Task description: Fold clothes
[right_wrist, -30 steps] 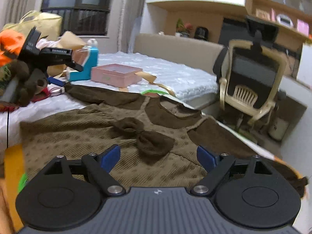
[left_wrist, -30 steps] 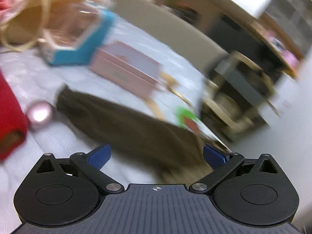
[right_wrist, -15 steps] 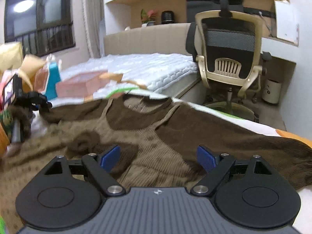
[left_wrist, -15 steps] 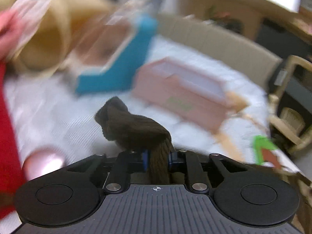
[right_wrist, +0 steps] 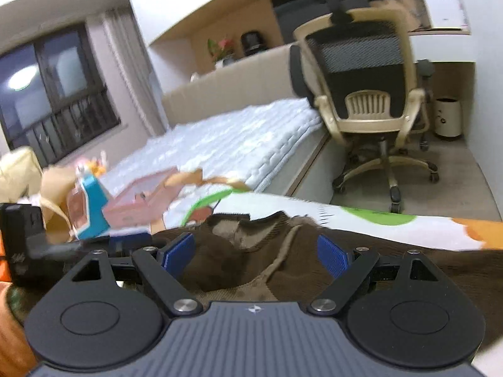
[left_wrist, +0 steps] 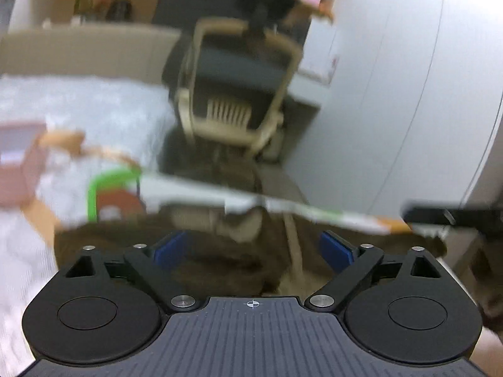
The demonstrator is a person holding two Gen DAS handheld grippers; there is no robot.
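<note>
Left wrist view, blurred by motion: the left gripper (left_wrist: 253,249) occupies the lower centre of the frame with its two blue pads (left_wrist: 169,249) spread wide apart and nothing between them. The brown knit garment (left_wrist: 220,260) lies directly beyond and beneath the pads, filling the lower middle of the frame; a pale seam runs up through it right of centre. Beyond the garment, a white sheet with green and orange print (left_wrist: 195,188) crosses the middle of the frame. A pink box (left_wrist: 19,169) sits at the left edge on the white quilted mattress (left_wrist: 85,110), and a beige office chair (left_wrist: 239,94) stands at upper centre. A dark object, part of the other tool, enters at the right edge.

Right wrist view: the right gripper (right_wrist: 255,253) sits at lower centre, its blue pads likewise spread, holding nothing. The garment (right_wrist: 261,251) lies spread flat across the lower half of the frame, its neckline at centre just beyond the pads and one sleeve running to the right edge. The left gripper (right_wrist: 94,245) appears at the left edge, low over the garment's far side. The pink box (right_wrist: 141,202) and a blue-edged package (right_wrist: 91,202) rest at centre left; the chair (right_wrist: 364,81) stands at upper right beside the mattress (right_wrist: 239,138)
</note>
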